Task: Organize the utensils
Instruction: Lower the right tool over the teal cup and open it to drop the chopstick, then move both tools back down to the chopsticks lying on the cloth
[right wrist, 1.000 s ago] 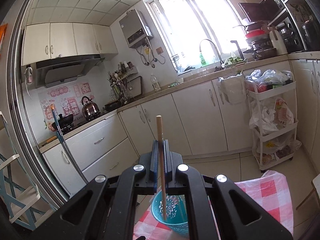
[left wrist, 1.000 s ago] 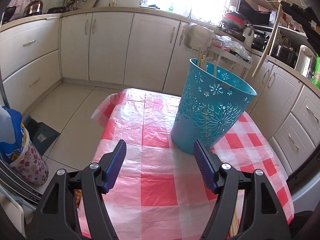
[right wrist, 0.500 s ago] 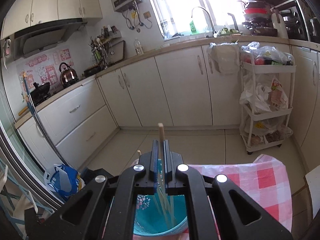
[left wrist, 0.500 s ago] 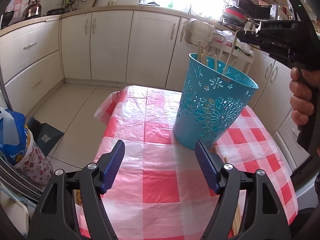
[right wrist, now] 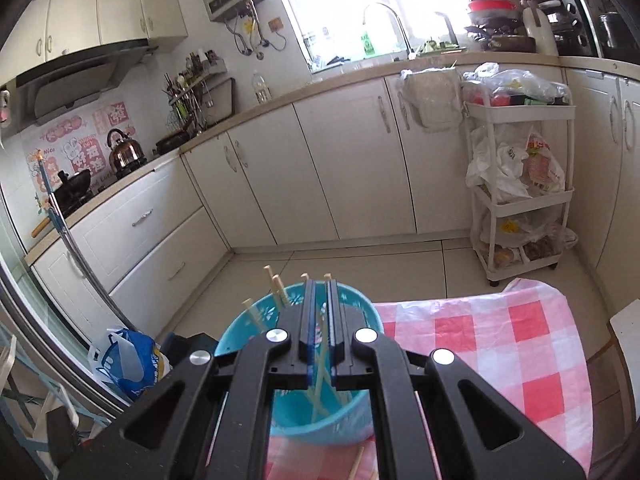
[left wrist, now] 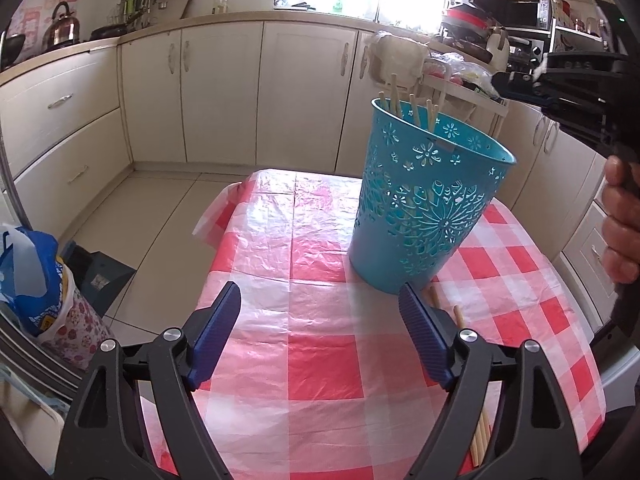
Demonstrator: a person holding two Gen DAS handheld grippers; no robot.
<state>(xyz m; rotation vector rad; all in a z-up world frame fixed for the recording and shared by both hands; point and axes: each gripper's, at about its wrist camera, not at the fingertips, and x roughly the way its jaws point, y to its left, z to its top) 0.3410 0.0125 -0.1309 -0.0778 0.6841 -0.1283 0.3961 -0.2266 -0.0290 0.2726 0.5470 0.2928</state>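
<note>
Here — right hand-held gripper [right wrist: 320, 304] over bin [right wrist: 362, 432]

Right gripper [right wrist: 319, 284] poised over a teal basket [right wrist: 362, 430], its jaws drawn almost together with only a narrow slit between them. Several wooden chopsticks [right wrist: 278, 289] stand leaning inside the basket, which rests on a red-and-white checked tablecloth [right wrist: 516, 344]. White kitchen cabinets [right wrist: 344, 168] and a tiered cart [right wrist: 524, 184] stand behind.
</note>
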